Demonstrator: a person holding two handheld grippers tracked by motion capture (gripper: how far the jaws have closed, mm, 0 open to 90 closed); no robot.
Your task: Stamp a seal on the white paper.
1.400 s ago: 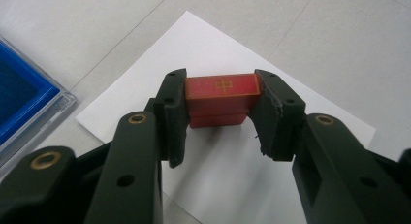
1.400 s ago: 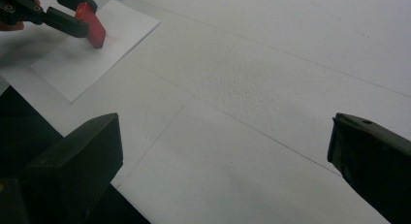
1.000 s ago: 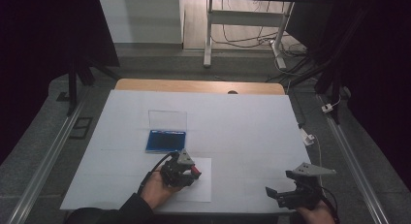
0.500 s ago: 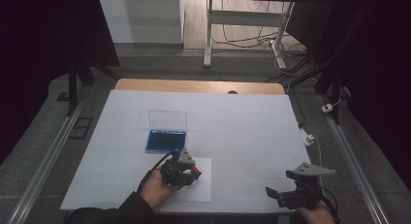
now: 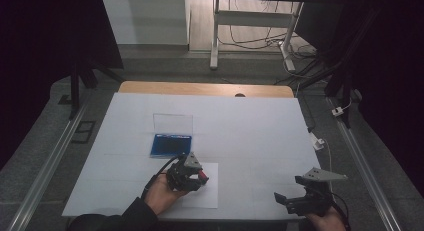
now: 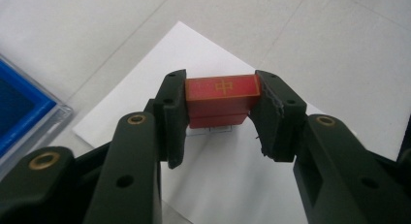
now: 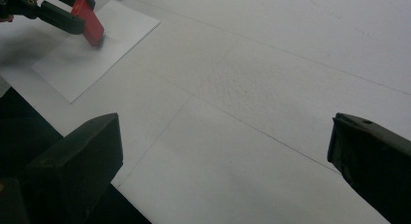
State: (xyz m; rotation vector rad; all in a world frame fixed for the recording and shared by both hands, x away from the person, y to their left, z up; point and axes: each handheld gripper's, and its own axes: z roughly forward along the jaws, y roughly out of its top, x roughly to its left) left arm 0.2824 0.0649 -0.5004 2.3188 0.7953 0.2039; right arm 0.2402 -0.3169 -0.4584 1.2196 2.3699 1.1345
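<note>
My left gripper (image 6: 219, 117) is shut on a small red block (image 6: 220, 99) with a gold character and border on its top face. It holds the block down against a white sheet of paper (image 6: 232, 185). In the high view that left gripper (image 5: 192, 176) sits over the paper (image 5: 207, 193) near the table's front edge, and the red block (image 5: 202, 176) peeks out at its tip. My right gripper (image 5: 285, 201) rests at the front right with its jaws wide apart and nothing between them. From the right gripper view, the red block (image 7: 88, 21) appears far off at upper left.
A blue tray with a clear open lid (image 5: 171, 137) lies just behind the left gripper; its blue corner (image 6: 19, 107) is at the left gripper view's edge. White covering (image 5: 250, 136) spans the table. A wooden edge (image 5: 205, 88) runs along the back.
</note>
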